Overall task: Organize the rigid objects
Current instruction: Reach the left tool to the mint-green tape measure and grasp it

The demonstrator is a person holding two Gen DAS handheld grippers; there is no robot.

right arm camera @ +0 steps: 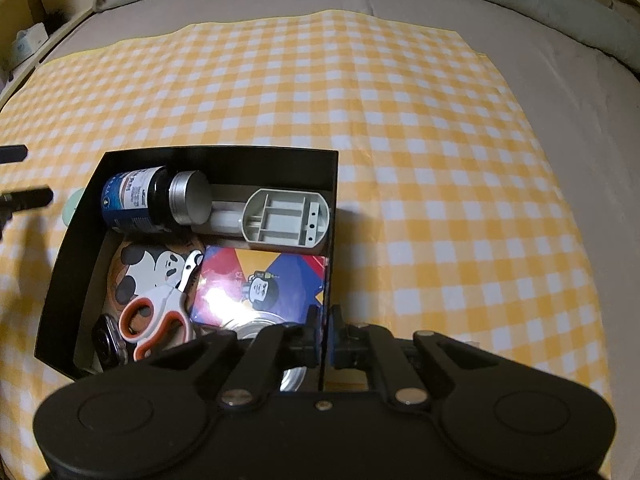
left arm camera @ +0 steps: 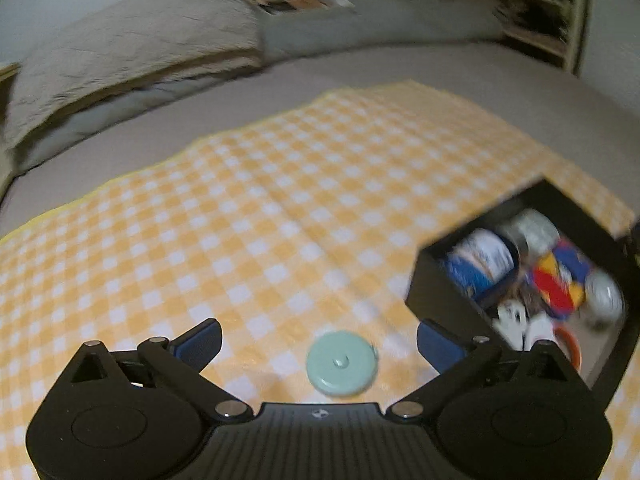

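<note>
A pale green round disc [left arm camera: 341, 363] lies on the yellow checked cloth between the open jaws of my left gripper [left arm camera: 318, 340], close to the palm. A black box [right arm camera: 276, 153] holds a blue bottle [right arm camera: 134, 200], a grey plastic holder [right arm camera: 288, 218], a colourful card box [right arm camera: 260, 284], orange-handled scissors [right arm camera: 154, 320] and a panda sticker. My right gripper [right arm camera: 325, 330] is shut on the box's right wall near its front corner. The box also shows in the left wrist view [left arm camera: 440, 300], blurred, to the right of the disc.
The yellow checked cloth [right arm camera: 400, 120] lies over a grey bed. Pillows [left arm camera: 120, 60] lie at the far end. Shelves [left arm camera: 532, 12] stand at the back right. The left gripper's fingers [right arm camera: 28, 198] show at the left edge of the right wrist view.
</note>
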